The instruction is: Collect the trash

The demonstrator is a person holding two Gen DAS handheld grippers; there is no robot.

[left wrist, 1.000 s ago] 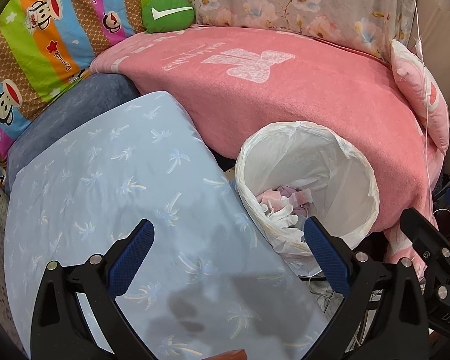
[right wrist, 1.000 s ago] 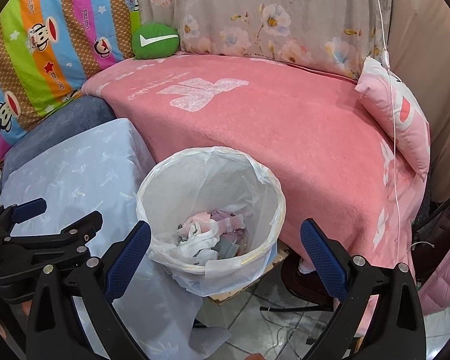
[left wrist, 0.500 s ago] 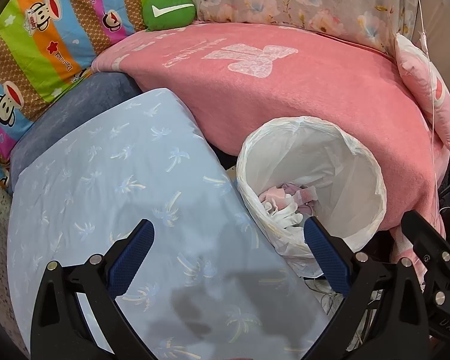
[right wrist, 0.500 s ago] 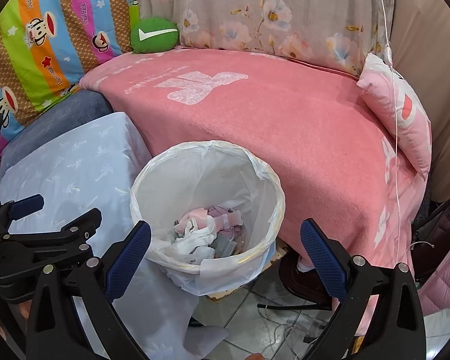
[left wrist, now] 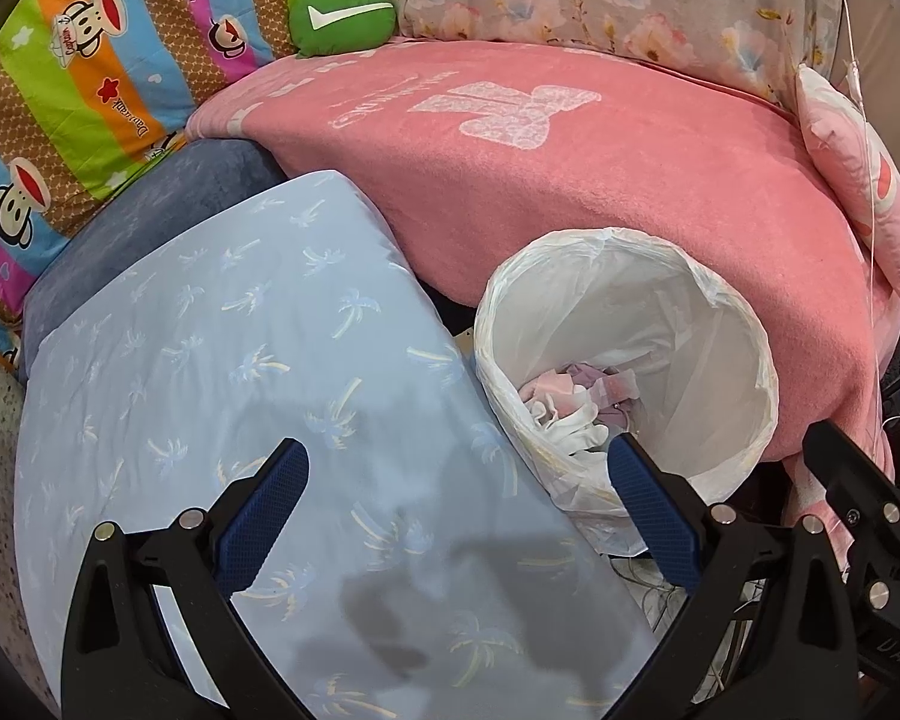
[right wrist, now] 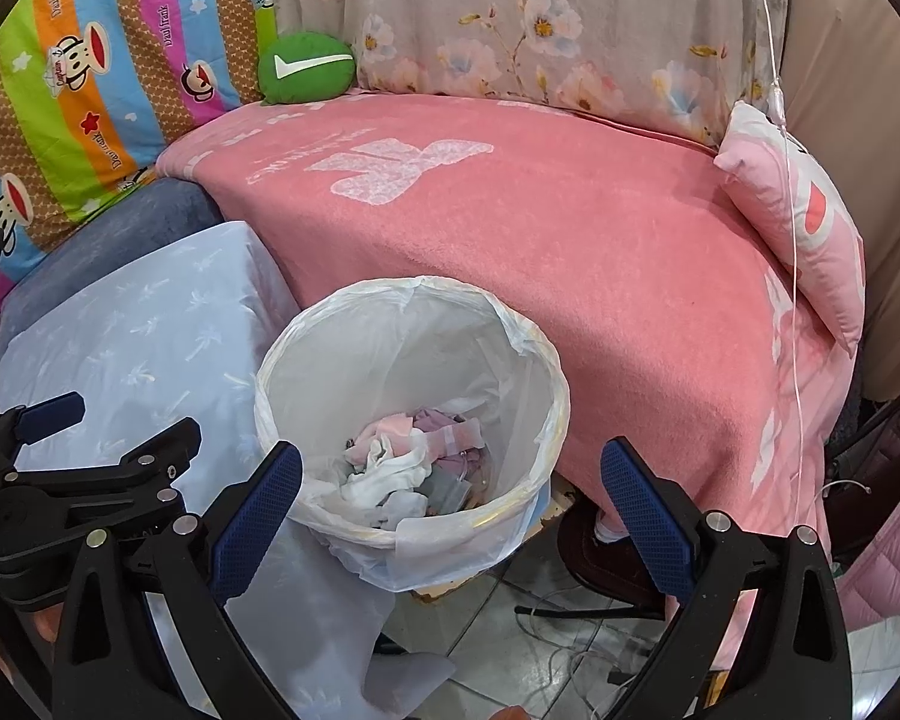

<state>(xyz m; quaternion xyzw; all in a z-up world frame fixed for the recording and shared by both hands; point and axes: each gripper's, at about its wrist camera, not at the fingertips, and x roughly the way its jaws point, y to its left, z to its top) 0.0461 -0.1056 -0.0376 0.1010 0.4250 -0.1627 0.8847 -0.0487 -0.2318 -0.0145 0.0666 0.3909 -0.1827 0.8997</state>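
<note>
Between the pale blue cushion (right wrist: 150, 324) and the pink blanket (right wrist: 570, 252) a bag-lined trash bin (right wrist: 546, 372) is seen, crumpled trash (right wrist: 408, 462) lying at its bottom. Both grippers — left (left wrist: 456, 516) and right (right wrist: 450, 498) — are held wide apart, with nothing gripped.

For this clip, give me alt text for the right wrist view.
Open right gripper hovers over a lined bin holding crumpled scraps. A pink blanket lies behind; the left gripper sits at left over a blue cloth.
</note>
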